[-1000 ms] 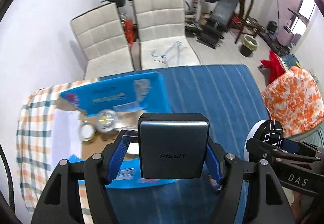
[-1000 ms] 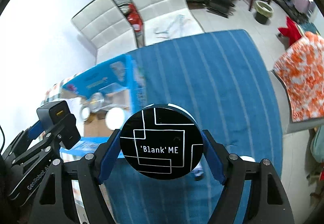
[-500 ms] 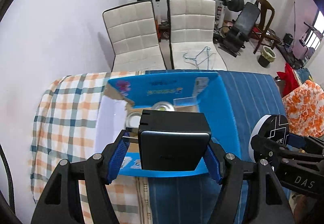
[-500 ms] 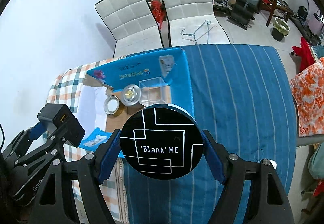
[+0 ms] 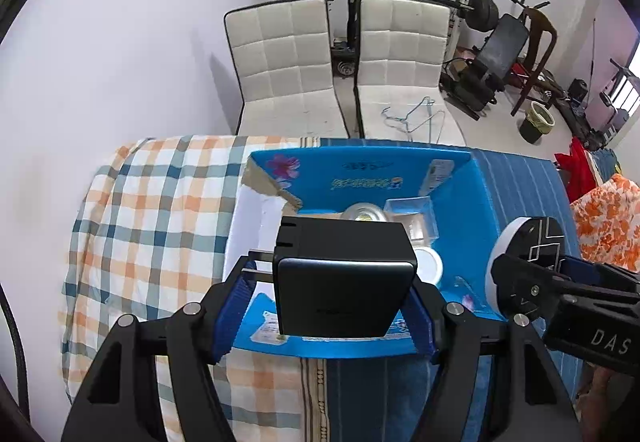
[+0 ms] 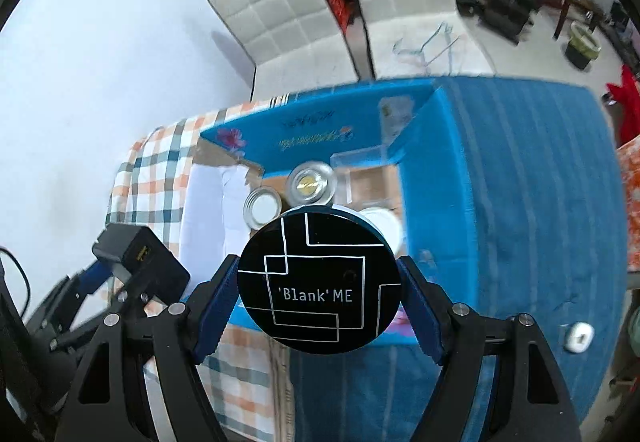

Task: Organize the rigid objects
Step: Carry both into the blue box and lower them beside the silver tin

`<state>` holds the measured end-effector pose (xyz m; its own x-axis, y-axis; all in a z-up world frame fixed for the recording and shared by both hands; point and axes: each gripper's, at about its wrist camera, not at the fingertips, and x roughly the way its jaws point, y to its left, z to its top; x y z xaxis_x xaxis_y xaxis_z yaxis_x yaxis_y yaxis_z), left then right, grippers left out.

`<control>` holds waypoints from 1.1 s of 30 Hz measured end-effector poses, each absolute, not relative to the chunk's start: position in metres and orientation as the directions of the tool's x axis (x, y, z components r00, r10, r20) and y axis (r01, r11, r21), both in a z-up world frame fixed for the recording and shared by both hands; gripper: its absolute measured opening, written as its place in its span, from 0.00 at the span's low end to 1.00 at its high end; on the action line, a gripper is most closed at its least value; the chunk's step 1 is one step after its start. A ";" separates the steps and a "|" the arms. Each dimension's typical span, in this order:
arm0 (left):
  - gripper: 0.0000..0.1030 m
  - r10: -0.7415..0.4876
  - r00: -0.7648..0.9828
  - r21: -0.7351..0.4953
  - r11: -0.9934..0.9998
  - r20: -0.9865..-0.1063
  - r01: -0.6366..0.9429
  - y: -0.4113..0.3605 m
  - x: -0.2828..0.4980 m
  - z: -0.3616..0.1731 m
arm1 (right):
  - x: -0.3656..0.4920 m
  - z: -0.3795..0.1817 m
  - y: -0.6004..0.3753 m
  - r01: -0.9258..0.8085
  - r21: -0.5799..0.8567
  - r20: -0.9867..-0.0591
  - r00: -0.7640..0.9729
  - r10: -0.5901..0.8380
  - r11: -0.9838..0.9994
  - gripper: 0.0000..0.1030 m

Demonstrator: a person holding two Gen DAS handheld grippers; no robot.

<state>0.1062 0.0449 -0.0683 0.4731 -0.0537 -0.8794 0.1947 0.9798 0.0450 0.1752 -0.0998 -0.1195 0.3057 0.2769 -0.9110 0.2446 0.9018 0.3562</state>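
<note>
My left gripper (image 5: 332,312) is shut on a black charger block (image 5: 344,282) and holds it above the near edge of an open blue cardboard box (image 5: 460,210). My right gripper (image 6: 318,306) is shut on a round black tin (image 6: 320,282) marked 'Blank' ME, also above the box's near edge (image 6: 436,170). The tin shows at the right of the left wrist view (image 5: 528,258); the charger shows at the left of the right wrist view (image 6: 140,258). Inside the box lie a silver tin (image 6: 312,182), a small round jar (image 6: 262,208), a white lid (image 6: 380,228) and a clear plastic case (image 5: 412,214).
The box stands on a table with a checked cloth (image 5: 152,226) on the left and a blue striped cloth (image 6: 520,182) on the right. A small white object (image 6: 578,337) lies on the blue cloth. Two white chairs (image 5: 288,74) stand behind the table.
Both grippers have moved left and forward over the blue box with their loads. The box now lies directly below them.
</note>
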 end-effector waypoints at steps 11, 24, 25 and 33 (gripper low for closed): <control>0.65 -0.053 0.312 0.005 0.983 -0.949 0.182 0.071 0.135 -0.160 | 0.233 -0.234 -0.058 0.287 0.380 -0.925 0.118 0.361 0.880 0.76; 0.65 -0.063 0.161 -0.025 0.973 -0.985 0.231 0.074 0.165 -0.228 | 0.268 -0.316 -0.035 0.292 0.356 -0.921 -0.050 0.385 0.888 0.76; 0.65 -0.066 0.152 -0.029 0.972 -0.986 0.232 0.074 0.166 -0.231 | 0.269 -0.317 -0.035 0.292 0.349 -0.925 -0.048 0.378 0.890 0.76; 0.65 -0.061 0.113 -0.031 0.968 -0.992 0.250 0.072 0.171 -0.250 | 0.282 -0.324 -0.028 0.269 0.281 -0.949 -0.068 0.309 0.921 0.76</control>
